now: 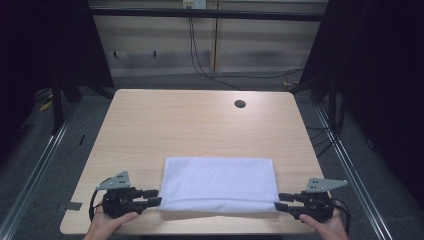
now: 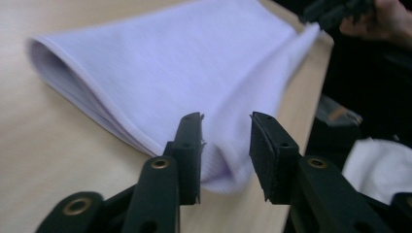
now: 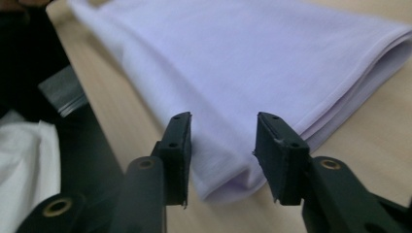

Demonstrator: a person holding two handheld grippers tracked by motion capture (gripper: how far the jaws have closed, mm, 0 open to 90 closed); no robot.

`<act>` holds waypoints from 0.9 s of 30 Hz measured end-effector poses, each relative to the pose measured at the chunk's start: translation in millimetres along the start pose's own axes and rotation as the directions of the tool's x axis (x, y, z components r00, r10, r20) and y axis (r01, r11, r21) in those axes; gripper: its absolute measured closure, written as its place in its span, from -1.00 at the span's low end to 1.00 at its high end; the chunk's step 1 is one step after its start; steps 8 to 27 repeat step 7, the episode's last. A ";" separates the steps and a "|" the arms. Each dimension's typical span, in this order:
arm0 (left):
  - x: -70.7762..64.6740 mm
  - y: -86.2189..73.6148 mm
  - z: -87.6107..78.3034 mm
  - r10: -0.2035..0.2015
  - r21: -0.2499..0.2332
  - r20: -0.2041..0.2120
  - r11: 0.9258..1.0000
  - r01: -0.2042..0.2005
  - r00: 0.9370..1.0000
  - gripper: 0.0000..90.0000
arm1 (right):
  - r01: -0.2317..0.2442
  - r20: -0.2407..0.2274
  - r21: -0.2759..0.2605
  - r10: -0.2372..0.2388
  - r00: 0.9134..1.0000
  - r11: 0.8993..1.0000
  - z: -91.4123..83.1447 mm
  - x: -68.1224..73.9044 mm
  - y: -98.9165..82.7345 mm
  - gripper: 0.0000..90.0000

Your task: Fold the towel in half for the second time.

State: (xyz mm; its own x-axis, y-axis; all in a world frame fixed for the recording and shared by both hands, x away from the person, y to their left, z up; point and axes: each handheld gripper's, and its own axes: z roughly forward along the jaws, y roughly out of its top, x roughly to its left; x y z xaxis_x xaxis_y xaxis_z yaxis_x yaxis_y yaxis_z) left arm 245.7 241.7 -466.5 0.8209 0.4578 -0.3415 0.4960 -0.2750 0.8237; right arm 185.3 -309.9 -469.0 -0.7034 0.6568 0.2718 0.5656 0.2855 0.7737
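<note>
With each released hand-held gripper, left [image 1: 153, 197] and right [image 1: 281, 201], straddling a near corner of the folded white cloth [image 1: 219, 183] at the frame's bottom, both should back off level along the desk [image 1: 200, 125] so the fold lies undisturbed.

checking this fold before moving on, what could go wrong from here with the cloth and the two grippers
The folded white cloth lies close to the table's near edge, so a tug toward the person could drag it off. Both the left gripper and the right gripper stand open with a near corner of the cloth between the jaws; pulling back carelessly might snag a corner. The stacked layers at the ends look loose and could splay, spoiling the fold.
</note>
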 end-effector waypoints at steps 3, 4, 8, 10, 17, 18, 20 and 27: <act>16.3 2.3 -5.0 -0.042 -0.049 -0.080 0.998 0.038 0.996 0.22 | -0.013 0.063 -0.092 0.019 0.998 0.996 -5.8 -4.3 3.0 0.11; 21.5 2.8 -5.9 -0.052 -0.058 -0.120 0.997 0.046 0.991 0.18 | -0.015 0.083 -0.112 0.025 0.996 0.994 -7.2 -7.1 3.7 0.07; 33.6 1.7 -8.7 -0.064 -0.048 -0.203 0.997 0.056 0.977 0.12 | -0.042 0.141 -0.164 0.065 0.988 0.986 -10.2 -15.6 3.9 0.01; 33.6 1.7 -8.7 -0.064 -0.048 -0.203 0.997 0.056 0.977 0.12 | -0.042 0.141 -0.164 0.065 0.988 0.986 -10.2 -15.6 3.9 0.01; 33.6 1.7 -8.7 -0.064 -0.048 -0.203 0.997 0.056 0.977 0.12 | -0.042 0.141 -0.164 0.065 0.988 0.986 -10.2 -15.6 3.9 0.01; 33.6 1.7 -8.7 -0.064 -0.048 -0.203 0.997 0.056 0.977 0.12 | -0.042 0.141 -0.164 0.065 0.988 0.986 -10.2 -15.6 3.9 0.01; 33.6 1.7 -8.7 -0.064 -0.048 -0.203 0.997 0.056 0.977 0.12 | -0.042 0.141 -0.164 0.065 0.988 0.986 -10.2 -15.6 3.9 0.01; 33.6 1.7 -8.7 -0.064 -0.048 -0.203 0.997 0.056 0.977 0.12 | -0.042 0.141 -0.164 0.065 0.988 0.986 -10.2 -15.6 3.9 0.01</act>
